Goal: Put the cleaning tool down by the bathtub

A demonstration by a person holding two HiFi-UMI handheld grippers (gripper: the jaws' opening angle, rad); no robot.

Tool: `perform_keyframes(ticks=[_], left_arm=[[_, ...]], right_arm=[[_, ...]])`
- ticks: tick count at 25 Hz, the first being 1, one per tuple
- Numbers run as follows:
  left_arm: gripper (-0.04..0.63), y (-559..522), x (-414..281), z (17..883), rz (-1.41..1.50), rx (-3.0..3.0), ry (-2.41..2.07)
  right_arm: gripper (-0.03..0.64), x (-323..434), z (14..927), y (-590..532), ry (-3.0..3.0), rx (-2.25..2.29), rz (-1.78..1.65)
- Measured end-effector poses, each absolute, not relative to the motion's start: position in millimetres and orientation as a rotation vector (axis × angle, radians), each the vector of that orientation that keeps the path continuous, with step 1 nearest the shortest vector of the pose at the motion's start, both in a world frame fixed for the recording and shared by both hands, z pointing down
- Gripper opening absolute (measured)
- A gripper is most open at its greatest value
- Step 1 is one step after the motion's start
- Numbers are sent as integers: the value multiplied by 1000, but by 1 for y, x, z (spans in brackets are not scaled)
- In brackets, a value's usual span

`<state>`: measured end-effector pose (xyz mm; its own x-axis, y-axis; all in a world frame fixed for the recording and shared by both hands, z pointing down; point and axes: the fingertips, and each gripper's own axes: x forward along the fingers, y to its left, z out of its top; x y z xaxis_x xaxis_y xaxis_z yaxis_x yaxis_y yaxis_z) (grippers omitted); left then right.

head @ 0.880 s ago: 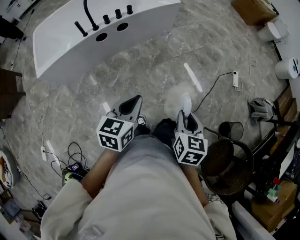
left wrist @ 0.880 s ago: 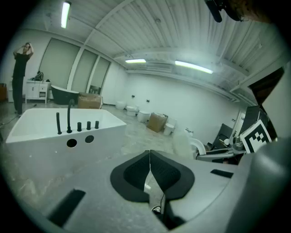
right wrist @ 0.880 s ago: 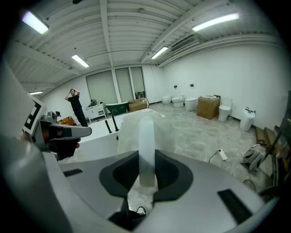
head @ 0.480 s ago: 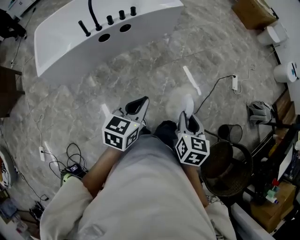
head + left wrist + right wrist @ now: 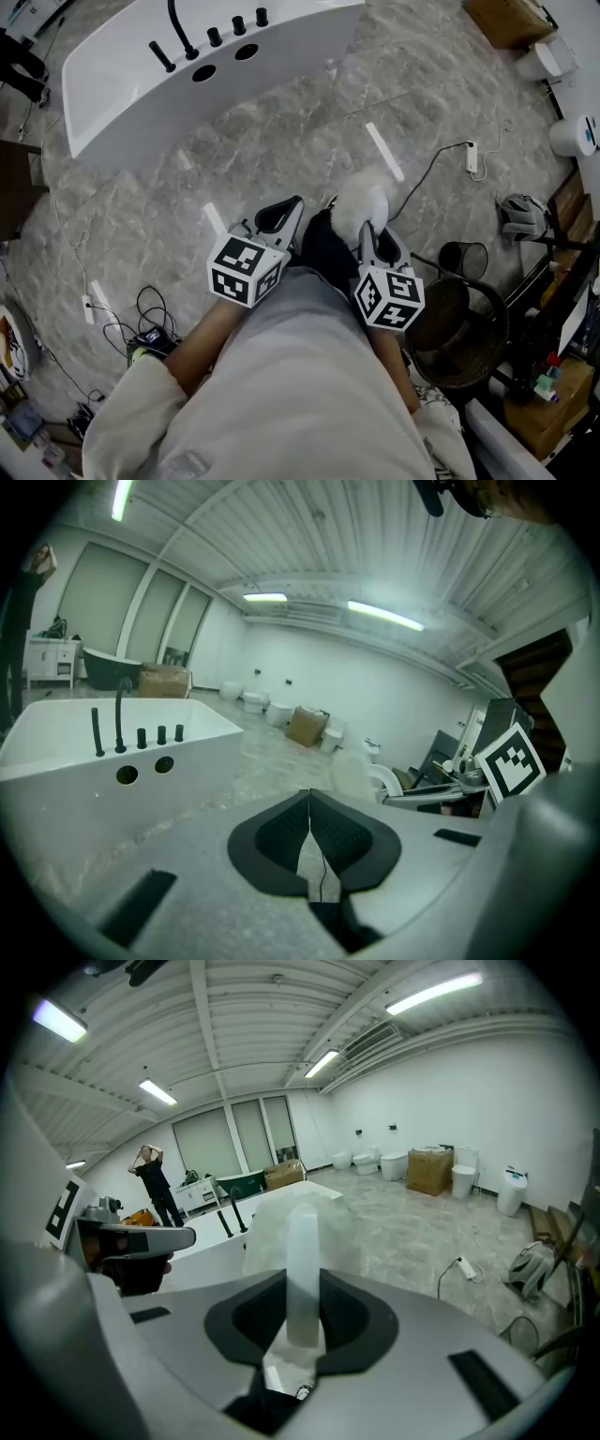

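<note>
Jaws of the right gripper (image 5: 373, 234) pinch the cleaning tool (image 5: 362, 199) by its white handle, fluffy head held above the floor (image 5: 309, 122), well apart from the far bathtub (image 5: 131, 103). Left gripper (image 5: 279, 216) jaws are pressed together, empty.

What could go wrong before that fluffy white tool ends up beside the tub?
The right gripper pinches the cleaning tool by its thin handle only; it might slip out. A corded power strip lies on the floor nearby: a trip hazard on the way to the bathtub.
</note>
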<state>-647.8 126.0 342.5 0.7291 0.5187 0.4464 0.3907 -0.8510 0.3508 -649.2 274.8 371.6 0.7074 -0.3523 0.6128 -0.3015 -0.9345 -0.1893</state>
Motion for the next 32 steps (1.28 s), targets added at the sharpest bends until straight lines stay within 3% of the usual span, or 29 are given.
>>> perform_keyframes(ticks=[32], left_arm=[[5, 189, -405, 342, 891, 2691, 607]], right_arm=[[75, -379, 389, 338, 572, -2671, -1055]])
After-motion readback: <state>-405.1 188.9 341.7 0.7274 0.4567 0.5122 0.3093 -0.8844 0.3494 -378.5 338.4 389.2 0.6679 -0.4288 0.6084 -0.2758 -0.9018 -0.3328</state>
